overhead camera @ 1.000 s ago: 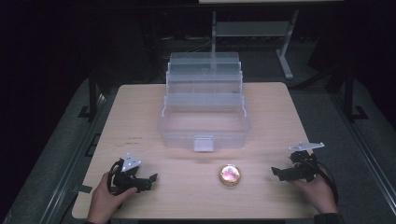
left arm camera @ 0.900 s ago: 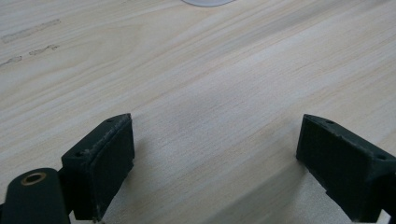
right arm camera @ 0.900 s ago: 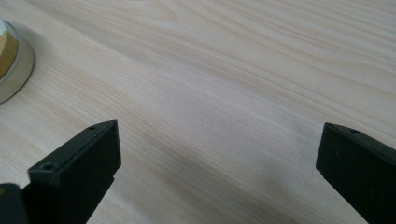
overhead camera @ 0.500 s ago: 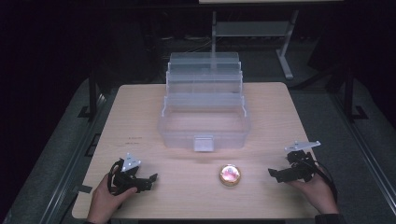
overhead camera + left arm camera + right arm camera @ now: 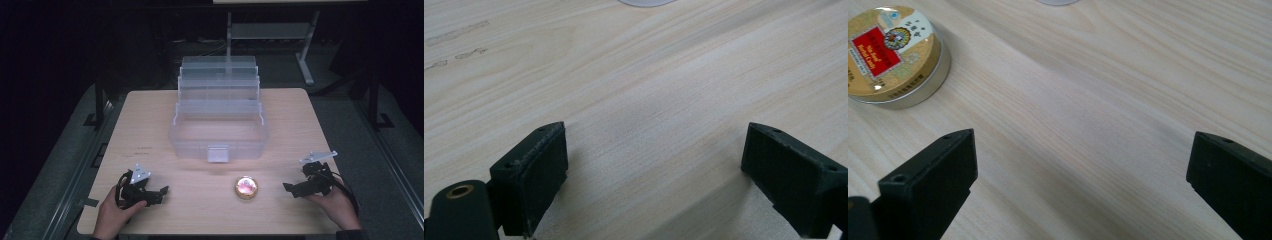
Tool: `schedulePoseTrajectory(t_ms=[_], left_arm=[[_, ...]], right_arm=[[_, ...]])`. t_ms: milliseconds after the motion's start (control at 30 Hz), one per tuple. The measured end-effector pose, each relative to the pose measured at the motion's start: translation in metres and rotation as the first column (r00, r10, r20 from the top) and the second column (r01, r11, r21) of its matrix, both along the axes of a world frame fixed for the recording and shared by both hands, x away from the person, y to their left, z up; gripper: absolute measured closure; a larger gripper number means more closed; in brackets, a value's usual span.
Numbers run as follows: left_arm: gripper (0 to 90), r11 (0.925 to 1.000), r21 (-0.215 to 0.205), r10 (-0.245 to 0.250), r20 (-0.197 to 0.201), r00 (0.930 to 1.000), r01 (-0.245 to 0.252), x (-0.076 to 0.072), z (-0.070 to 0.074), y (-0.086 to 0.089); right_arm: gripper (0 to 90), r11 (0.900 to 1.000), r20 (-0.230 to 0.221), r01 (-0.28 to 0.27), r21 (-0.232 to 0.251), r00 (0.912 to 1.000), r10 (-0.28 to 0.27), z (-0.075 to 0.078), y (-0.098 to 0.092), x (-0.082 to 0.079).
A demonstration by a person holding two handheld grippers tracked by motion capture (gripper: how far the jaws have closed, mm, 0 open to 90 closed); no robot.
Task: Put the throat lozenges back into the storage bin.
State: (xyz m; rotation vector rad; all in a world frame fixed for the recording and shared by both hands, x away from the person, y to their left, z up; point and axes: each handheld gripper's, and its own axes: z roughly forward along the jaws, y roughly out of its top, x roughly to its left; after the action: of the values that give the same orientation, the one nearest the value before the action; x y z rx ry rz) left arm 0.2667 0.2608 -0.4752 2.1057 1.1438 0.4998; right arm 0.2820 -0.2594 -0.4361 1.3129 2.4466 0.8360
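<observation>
Round flat tin (image 5: 892, 53) with gold lid, red label and silver rim, laid flat on table (image 5: 150, 125), right gripper (image 5: 296, 189) near it, jaws spread wide and nothing held, left gripper (image 5: 159, 194) likewise released

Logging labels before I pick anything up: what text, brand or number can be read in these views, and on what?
Round tin: its gold lid carries a red panel with white lettering and a small crest, all too blurred to read.
Tin in the high view: too small to read.
Clear plastic box: no text visible.
Table: faint marks, not legible.
</observation>
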Motion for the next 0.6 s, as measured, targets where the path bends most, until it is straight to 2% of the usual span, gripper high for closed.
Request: schedulePoseTrajectory(t_ms=[600], left_arm=[[10.4, 1.0000, -0.004, 0.002, 0.001, 1.0000, -0.002, 0.000, 0.000, 0.000]], right_arm=[[0.0, 0.997, -0.015, -0.070, -0.010, 0.9974, 0.070, 0.006, 0.021, -0.003]])
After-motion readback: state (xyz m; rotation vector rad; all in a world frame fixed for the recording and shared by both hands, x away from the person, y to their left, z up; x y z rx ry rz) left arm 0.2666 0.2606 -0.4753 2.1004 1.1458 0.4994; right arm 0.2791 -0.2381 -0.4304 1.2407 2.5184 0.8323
